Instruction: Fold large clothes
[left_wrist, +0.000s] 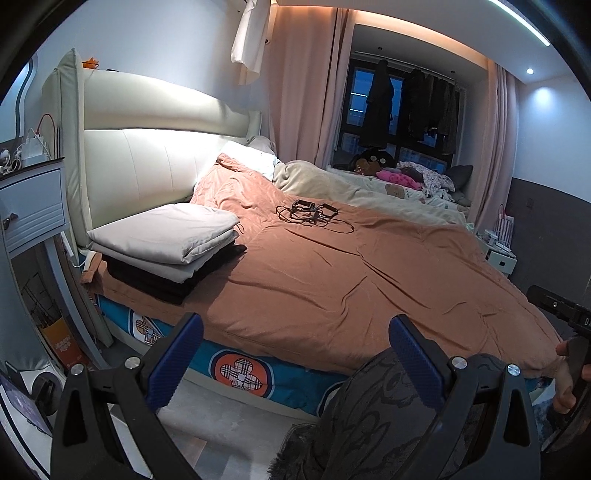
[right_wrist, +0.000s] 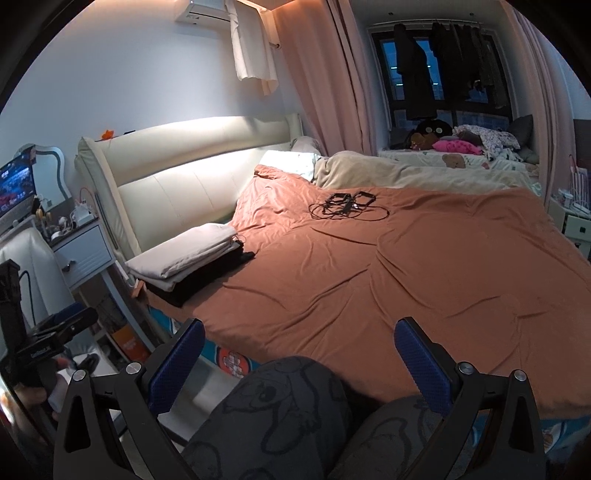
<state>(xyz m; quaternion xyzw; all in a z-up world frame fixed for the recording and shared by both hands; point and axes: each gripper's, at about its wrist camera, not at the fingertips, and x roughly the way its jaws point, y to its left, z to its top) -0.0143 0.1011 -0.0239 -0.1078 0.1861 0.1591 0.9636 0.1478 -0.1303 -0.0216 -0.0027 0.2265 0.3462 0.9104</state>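
A stack of folded clothes lies on the orange bedspread near the headboard: pale grey pieces on top, black ones beneath. In the right wrist view the same folded stack sits at the bed's left corner. My left gripper stands open in front of the bed's near edge, holding nothing. My right gripper is open too, over the person's knees in dark patterned trousers. Each gripper shows at the edge of the other's view, held in a hand.
A tangle of black cables and small devices lies mid-bed. A beige blanket and pillows run along the far side. A nightstand stands at the left, cluttered. Dark clothes hang at the window behind pink curtains.
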